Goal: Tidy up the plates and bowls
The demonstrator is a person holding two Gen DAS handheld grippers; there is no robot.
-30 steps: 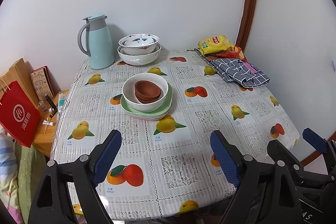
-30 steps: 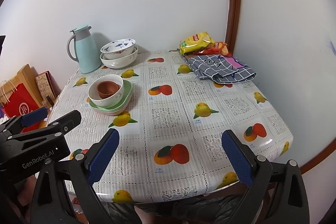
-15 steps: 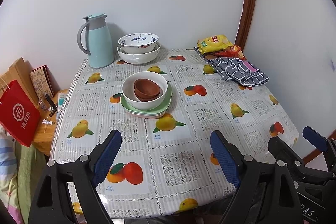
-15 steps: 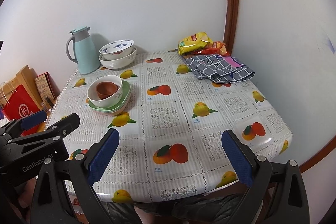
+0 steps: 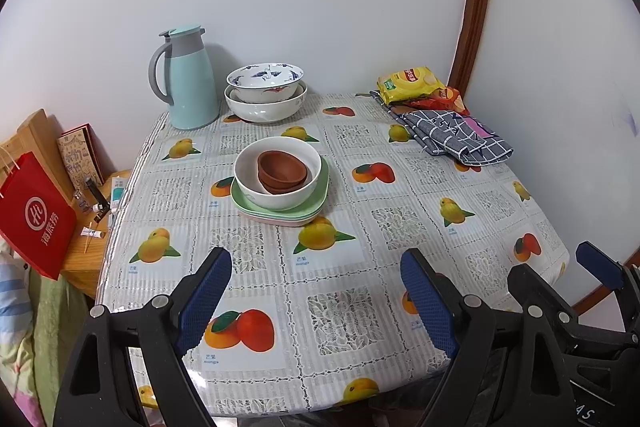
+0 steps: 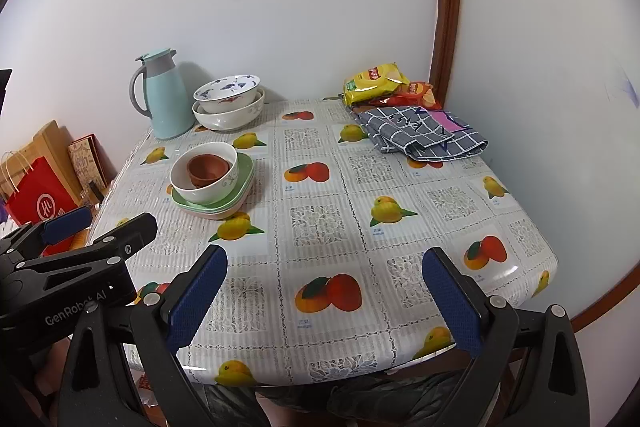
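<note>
Bare tablecloth is lying open along the near edge. The plate stack is blocking the centre-left; thermos and nested bowls are crowding the far-left corner, folded cloth the far-right.

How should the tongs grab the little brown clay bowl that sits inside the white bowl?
Grip the rim of the small brown clay bowl, coming down from above. It sits upright, nested on another brown bowl inside the round white ceramic bowl, whose wall blocks any sideways approach. Put one finger inside the rim and one outside. The open left tongs look nearer.
</note>
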